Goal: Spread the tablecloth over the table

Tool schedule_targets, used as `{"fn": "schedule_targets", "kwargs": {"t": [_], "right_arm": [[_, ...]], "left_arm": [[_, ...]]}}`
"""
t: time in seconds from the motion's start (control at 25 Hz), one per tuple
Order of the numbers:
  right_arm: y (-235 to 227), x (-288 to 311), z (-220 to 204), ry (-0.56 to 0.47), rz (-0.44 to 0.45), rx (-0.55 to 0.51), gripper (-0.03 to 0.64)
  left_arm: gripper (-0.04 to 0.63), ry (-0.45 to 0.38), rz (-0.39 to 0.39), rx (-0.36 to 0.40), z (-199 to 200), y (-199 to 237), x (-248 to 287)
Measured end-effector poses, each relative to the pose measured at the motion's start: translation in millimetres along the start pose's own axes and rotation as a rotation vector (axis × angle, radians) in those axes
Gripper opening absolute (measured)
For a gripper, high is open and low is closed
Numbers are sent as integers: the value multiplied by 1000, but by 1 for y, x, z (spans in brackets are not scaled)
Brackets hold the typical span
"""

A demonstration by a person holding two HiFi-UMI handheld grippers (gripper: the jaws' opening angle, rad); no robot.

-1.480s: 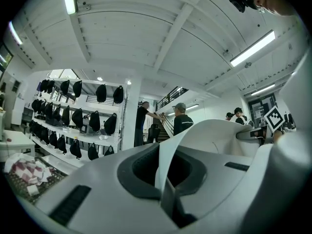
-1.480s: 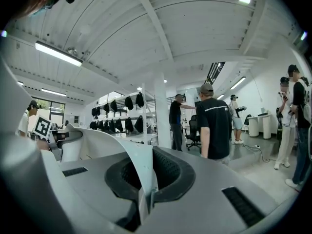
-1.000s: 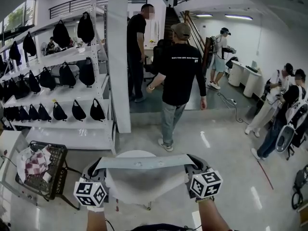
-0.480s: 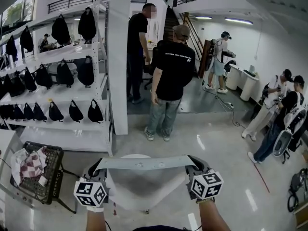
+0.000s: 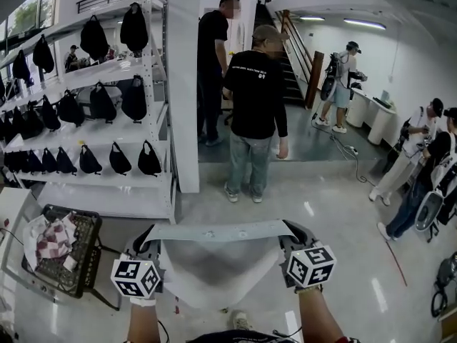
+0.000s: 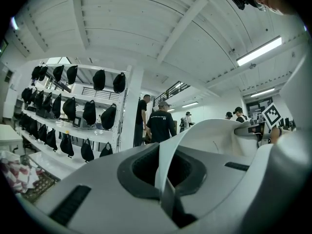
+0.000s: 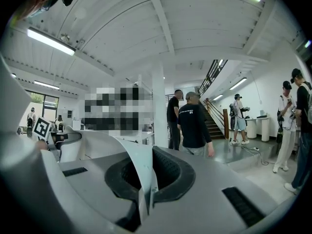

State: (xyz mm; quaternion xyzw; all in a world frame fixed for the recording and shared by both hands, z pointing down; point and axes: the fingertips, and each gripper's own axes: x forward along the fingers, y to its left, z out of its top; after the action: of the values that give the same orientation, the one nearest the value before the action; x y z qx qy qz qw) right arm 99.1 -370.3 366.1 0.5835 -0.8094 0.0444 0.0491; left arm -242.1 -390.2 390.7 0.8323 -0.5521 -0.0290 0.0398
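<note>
Left gripper (image 5: 148, 240): jaws closed tight on the top-left corner of the tablecloth (image 5: 214, 261); in the left gripper view the cloth edge (image 6: 168, 167) is pinched right between the jaws of that gripper (image 6: 169, 191) and sweeps up and off to the right.
Right gripper (image 5: 289, 234): same story, jaws clamped on the top-right corner; in the right gripper view a strip of cloth (image 7: 132, 156) runs from the jaws of that gripper (image 7: 145, 189) away to the left.
Tablecloth: pale grey, held in the air in front of the person, top edge pulled straight and about level between the two grippers; the top edge reads as a flat band, the rest hangs below it as a sheet between the forearms; lower hem loose above the floor (image 5: 335, 220); both grippers sit at about the same height, well apart, one cloth-width between them.
Surroundings: white shelf rack (image 5: 157, 131) on the left, hung with black bags (image 5: 133, 100); black wire basket (image 5: 68, 252) at lower left with a checked cloth (image 5: 53, 238) inside; white pillar (image 5: 184, 84) beyond the cloth; a person in a black shirt (image 5: 255, 95) stands past the pillar, back to the camera; stairs (image 5: 291, 66) behind; more people at the right edge.
</note>
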Motion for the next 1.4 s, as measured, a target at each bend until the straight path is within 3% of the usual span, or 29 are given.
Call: {"fn": "schedule_targets", "kwargs": {"t": [0.6,1.4], "right_arm": [[-37,79,25,-18,83,8,28],[-78,167,60,-43,138,-15,28]], "left_arm": [[18,-16,83,43,25,16,66],[18,-43,137,102,59,35,147]]}}
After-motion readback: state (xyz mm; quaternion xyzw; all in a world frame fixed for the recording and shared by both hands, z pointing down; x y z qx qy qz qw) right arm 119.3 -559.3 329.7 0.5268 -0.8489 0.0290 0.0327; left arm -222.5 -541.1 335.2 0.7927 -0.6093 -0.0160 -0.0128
